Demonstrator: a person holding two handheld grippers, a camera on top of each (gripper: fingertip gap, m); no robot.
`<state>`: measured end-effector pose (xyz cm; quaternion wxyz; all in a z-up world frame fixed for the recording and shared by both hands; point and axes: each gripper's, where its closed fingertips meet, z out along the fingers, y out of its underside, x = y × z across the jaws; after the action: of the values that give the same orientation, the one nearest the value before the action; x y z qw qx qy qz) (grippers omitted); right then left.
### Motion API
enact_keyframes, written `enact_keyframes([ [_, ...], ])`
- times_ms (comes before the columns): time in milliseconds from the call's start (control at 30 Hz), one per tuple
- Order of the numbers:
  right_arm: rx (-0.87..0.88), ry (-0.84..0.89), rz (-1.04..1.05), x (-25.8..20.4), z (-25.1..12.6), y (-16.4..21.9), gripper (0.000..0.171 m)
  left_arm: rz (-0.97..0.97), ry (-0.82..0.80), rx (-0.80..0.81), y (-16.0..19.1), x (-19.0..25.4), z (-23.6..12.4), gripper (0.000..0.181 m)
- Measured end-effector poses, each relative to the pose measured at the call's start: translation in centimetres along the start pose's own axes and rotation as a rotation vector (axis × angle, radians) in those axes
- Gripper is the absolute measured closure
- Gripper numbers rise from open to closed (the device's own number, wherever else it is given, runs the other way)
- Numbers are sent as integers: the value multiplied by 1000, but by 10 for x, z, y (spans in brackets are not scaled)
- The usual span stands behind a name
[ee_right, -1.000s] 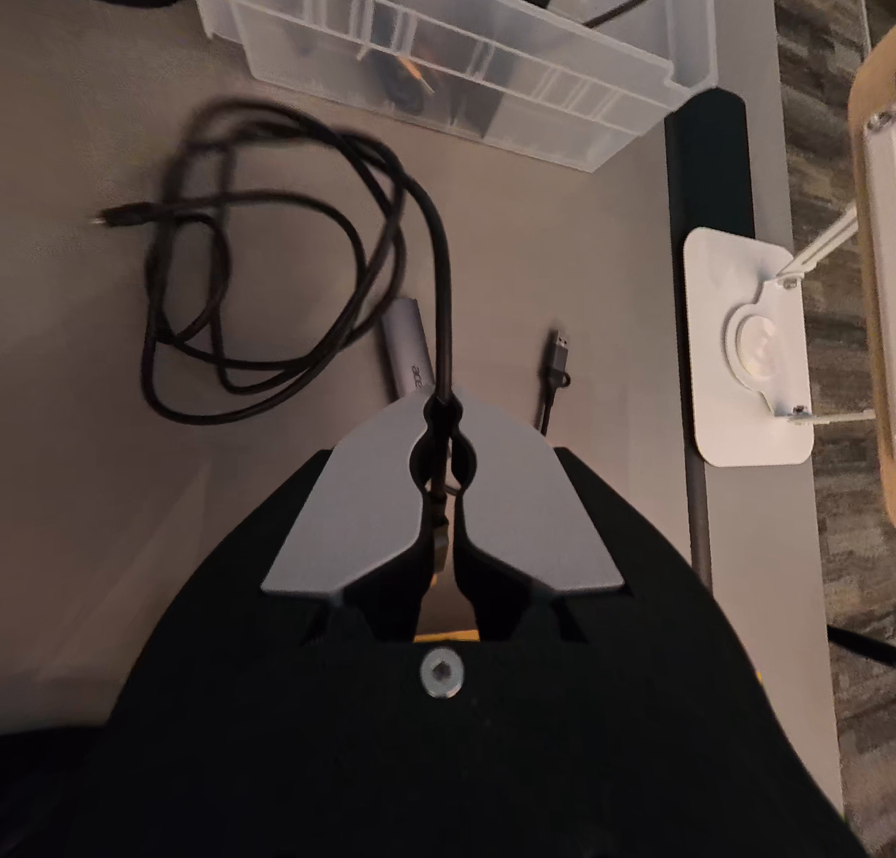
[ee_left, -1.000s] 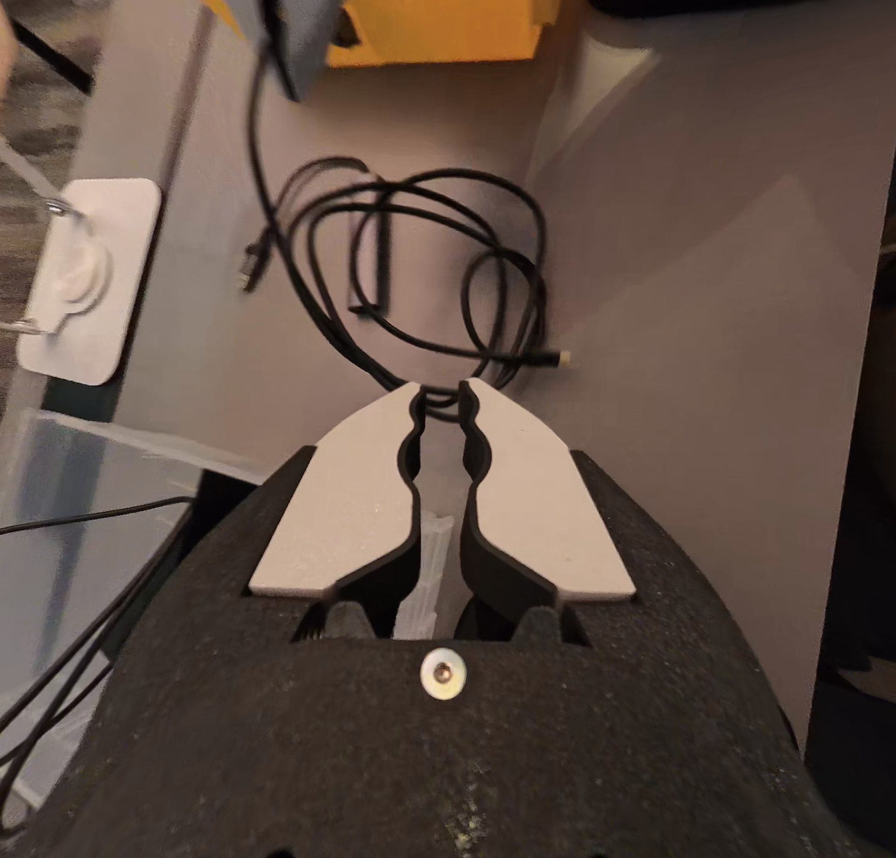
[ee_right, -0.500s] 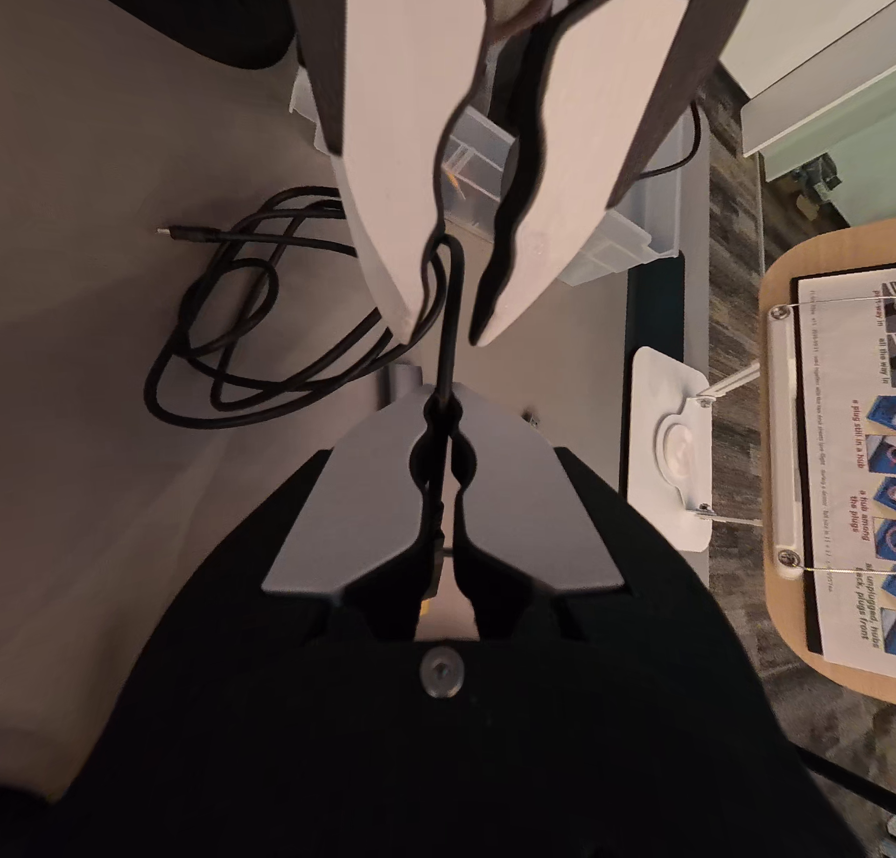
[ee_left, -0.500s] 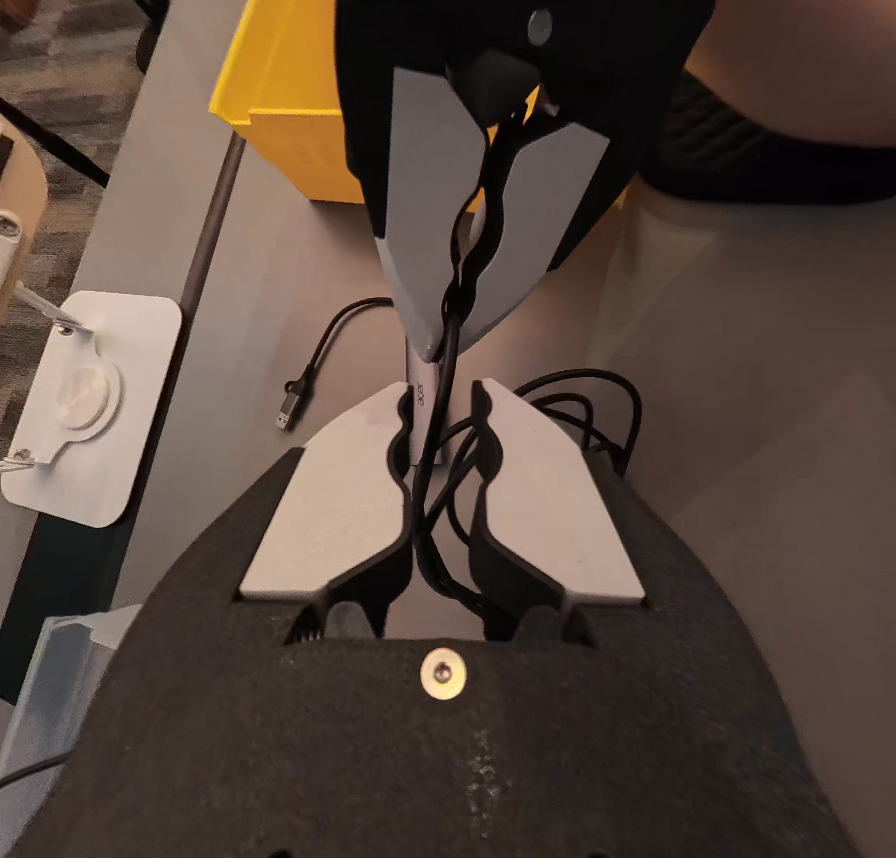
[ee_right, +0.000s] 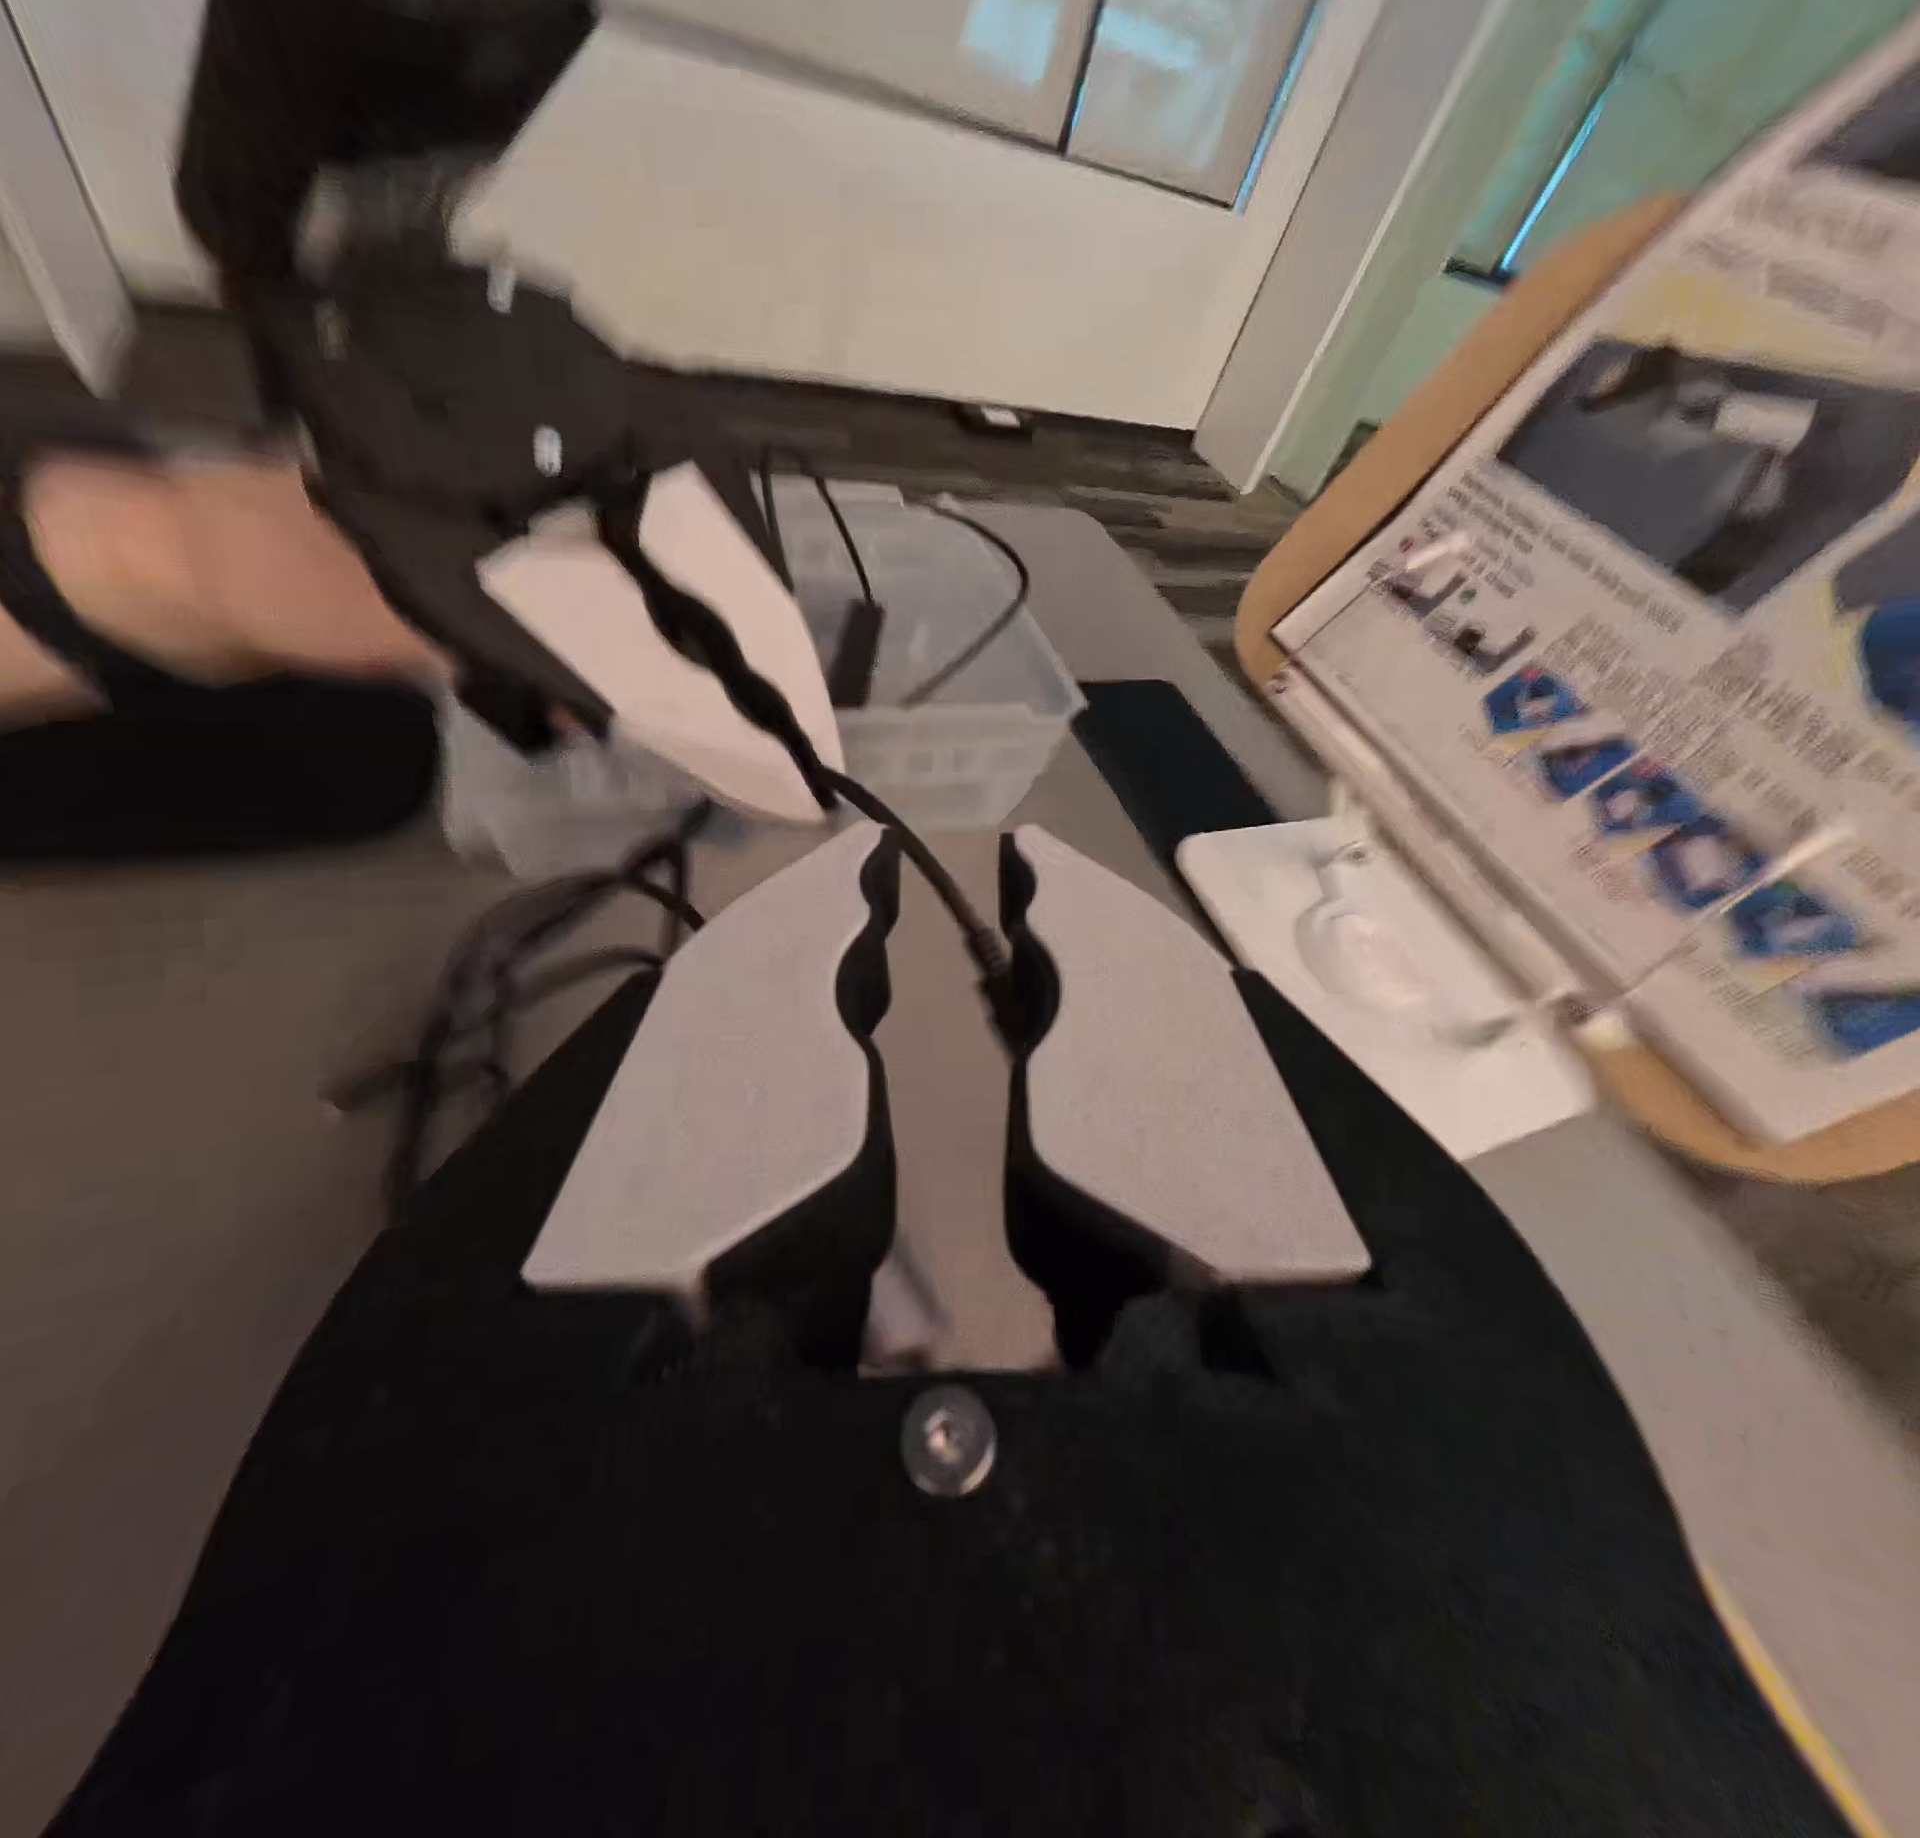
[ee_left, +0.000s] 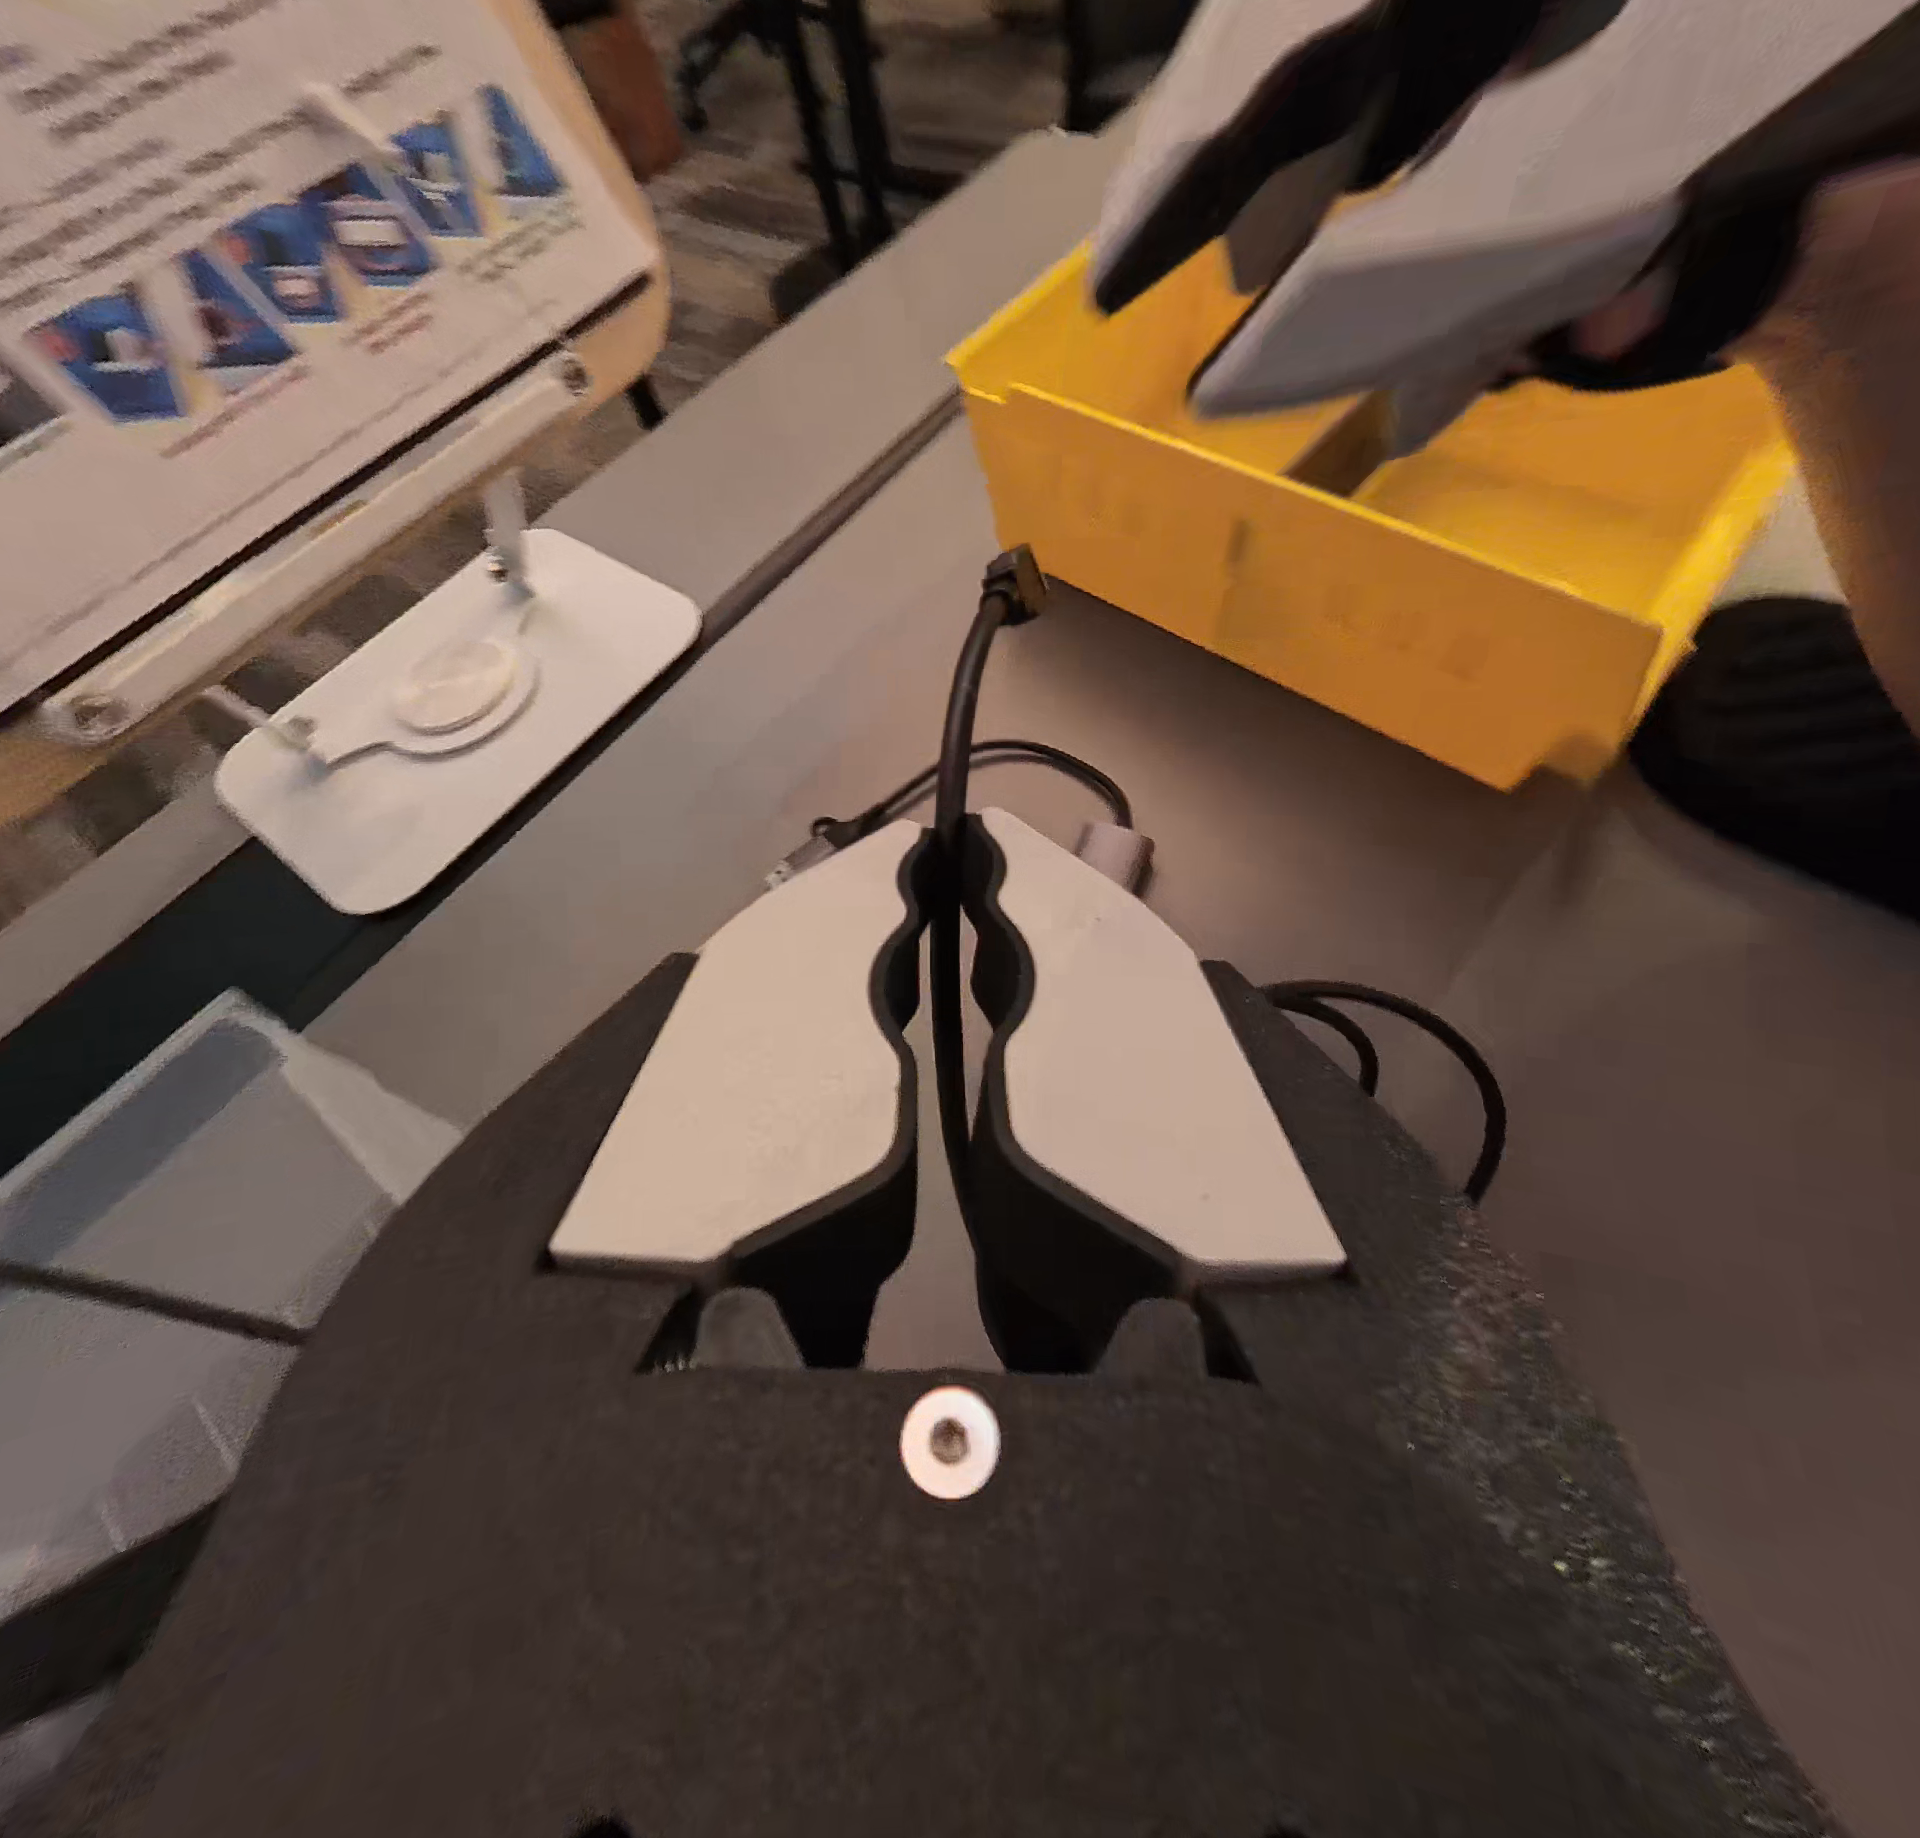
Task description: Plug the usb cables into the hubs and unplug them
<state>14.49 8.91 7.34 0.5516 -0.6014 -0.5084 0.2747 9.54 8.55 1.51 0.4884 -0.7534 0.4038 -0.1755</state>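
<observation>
Your left gripper [ee_left: 948, 838] is clamped on the black USB cable [ee_left: 948, 749], plug [ee_left: 1016, 575] free; the right gripper [ee_right: 940, 843] has its jaws apart, gripping nothing. I judge you're mid-handover: next, pin the grey hub [ee_left: 1117, 846] on the desk [ee_left: 1558, 1061] and align the plug

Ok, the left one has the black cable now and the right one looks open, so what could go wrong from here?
1. The left hand-held gripper pinches the black cable well below its plug, so the plug may wobble when aimed at a port.
2. The plug sits between the open fingers of the right hand-held gripper; closing may miss it.
3. The loose cable coils on the table could snag.
</observation>
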Motion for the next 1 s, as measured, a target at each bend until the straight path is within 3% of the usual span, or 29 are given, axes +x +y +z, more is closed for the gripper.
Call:
enact_keyframes([
  [133,28,-205,547,-16,6,-7,151,-54,-112,100,-7,-9,-14,177],
  [233,-14,-264,665,-30,25,5,144,-3,-192,138,-11,-6,-23,177],
  [367,-32,-289,795,-42,51,18,121,46,-247,173,-17,6,-30,177],
  [533,228,-361,1049,-25,46,-3,123,84,-304,220,-21,16,-37,177],
  [700,315,-292,1079,-4,36,-5,135,184,-376,173,-11,25,-32,177],
  [900,245,-221,971,-6,34,-4,138,248,-380,149,-8,43,-16,178],
  [1000,129,-262,905,-20,37,2,141,233,-366,128,-4,45,-6,177],
])
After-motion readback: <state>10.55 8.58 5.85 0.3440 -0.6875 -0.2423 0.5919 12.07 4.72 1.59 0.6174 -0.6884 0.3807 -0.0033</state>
